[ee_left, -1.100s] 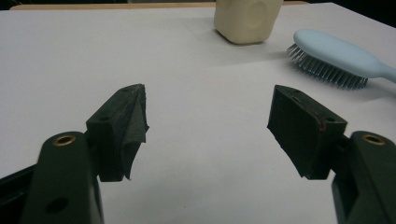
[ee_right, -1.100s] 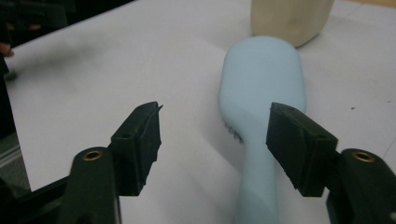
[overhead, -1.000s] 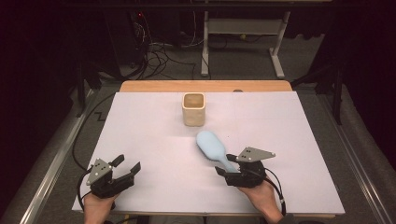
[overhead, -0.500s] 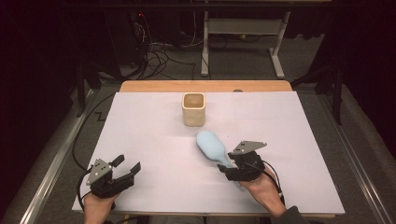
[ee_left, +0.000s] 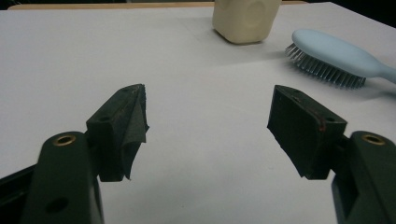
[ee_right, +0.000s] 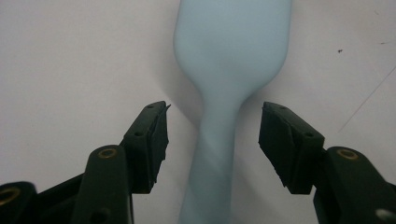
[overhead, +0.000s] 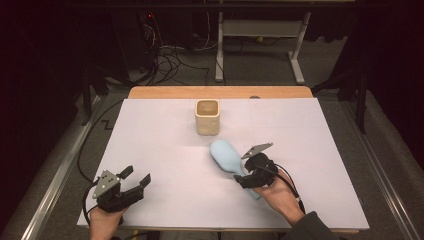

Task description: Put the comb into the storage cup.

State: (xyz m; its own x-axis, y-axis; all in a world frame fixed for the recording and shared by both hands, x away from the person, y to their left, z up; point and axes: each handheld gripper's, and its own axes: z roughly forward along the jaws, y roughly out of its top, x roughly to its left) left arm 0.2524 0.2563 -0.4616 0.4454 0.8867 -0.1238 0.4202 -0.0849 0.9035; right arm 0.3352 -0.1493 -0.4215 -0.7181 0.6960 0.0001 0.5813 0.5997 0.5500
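A light blue hairbrush (overhead: 225, 155) (ee_right: 233, 42) lies bristles down on the white table, its handle pointing toward the near right. My right gripper (overhead: 241, 178) (ee_right: 212, 135) hovers over that handle, one pad on each side and a gap at both. Its jaws have just been closing, and the handle stands between them untouched. At the near left my left gripper (overhead: 136, 176) (ee_left: 208, 121) stays open with nothing between its pads. From there the hairbrush (ee_left: 336, 51) shows far off at the right.
A cream square cup (overhead: 207, 117) (ee_left: 245, 21) stands upright behind the brush, near the table's back. The white tabletop (overhead: 160, 130) ends in a wooden strip (overhead: 220, 92) at the far edge. Cables and a desk frame (overhead: 260, 30) lie on the floor beyond.
The right hand has slid left along the brush handle toward the head, and its jaws stand a little narrower. The left gripper, the cup and the brush have kept still.
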